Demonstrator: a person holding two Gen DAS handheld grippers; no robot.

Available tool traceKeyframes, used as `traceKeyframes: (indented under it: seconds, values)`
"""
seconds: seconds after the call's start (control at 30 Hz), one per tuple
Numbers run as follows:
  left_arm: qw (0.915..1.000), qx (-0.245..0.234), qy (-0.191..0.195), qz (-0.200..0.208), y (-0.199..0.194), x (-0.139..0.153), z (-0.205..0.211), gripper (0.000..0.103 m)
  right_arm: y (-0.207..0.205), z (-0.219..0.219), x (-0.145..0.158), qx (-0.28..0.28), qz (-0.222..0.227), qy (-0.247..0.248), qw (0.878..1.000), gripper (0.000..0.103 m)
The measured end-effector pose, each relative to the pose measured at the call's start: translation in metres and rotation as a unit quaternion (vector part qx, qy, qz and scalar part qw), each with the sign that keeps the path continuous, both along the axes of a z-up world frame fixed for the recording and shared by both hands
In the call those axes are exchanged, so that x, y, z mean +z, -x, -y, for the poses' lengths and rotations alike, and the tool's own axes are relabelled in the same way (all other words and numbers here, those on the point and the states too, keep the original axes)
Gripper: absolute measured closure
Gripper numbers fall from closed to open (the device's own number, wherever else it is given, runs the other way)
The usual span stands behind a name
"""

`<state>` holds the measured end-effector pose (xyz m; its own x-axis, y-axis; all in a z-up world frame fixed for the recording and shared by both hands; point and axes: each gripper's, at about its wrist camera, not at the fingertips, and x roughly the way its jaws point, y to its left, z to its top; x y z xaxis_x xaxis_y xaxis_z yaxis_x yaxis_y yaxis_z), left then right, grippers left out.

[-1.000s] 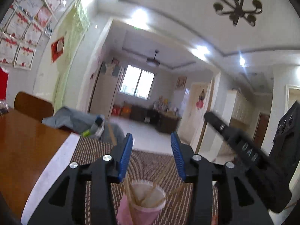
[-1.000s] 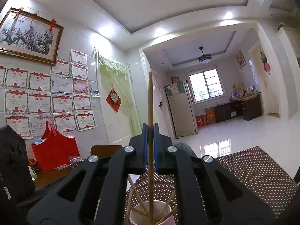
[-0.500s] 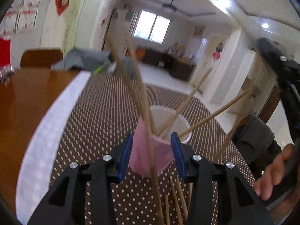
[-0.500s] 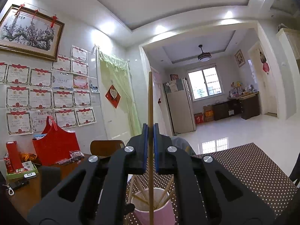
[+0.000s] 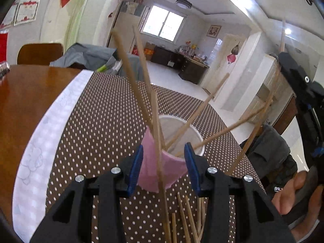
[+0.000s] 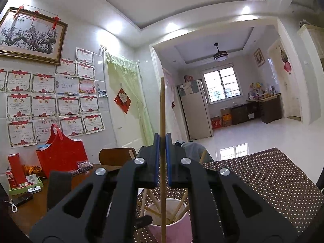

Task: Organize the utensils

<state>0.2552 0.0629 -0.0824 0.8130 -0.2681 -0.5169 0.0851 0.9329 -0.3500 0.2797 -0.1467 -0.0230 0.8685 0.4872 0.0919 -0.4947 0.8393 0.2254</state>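
- Our left claw (image 5: 163,163) is spread apart, its blue pads flanking the pink cup (image 5: 162,166) on the dotted desk (image 5: 97,125).
- Our right claw (image 6: 162,158) is clamped on an upright chopstick (image 6: 162,109) above the cup's mouth.
- More chopsticks (image 5: 188,218) lie loose near the cup.

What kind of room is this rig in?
Most likely a family home's dining area: a wooden table with a dotted cloth, framed certificates on the wall, and a fridge beyond.
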Motion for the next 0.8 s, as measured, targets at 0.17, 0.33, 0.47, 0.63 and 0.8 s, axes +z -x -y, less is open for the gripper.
traceKeyframes:
  seconds: [0.17,0.33,0.47,0.63,0.8]
  values:
    - [0.9998,0.006,-0.002,-0.018,-0.013,0.001,0.0,0.092,-0.002,0.0,-0.001,0.003,-0.002,0.001,1.0,0.097]
    - [0.9996,0.007,0.003,-0.026,-0.016,0.002,-0.003,0.094,-0.005,-0.002,-0.002,0.005,-0.005,0.0,1.0,0.097]
    - [0.9998,0.007,0.007,-0.02,-0.014,0.003,-0.003,0.096,-0.007,-0.004,-0.003,0.007,-0.007,-0.002,1.0,0.097]
    - [0.9998,-0.008,0.015,0.007,-0.004,0.009,-0.002,0.096,-0.007,-0.004,-0.001,0.006,-0.003,-0.002,1.0,0.097]
    - [0.9951,-0.031,0.025,0.09,0.021,0.031,0.004,0.096,-0.007,-0.001,0.0,0.002,0.001,-0.007,1.0,0.097]
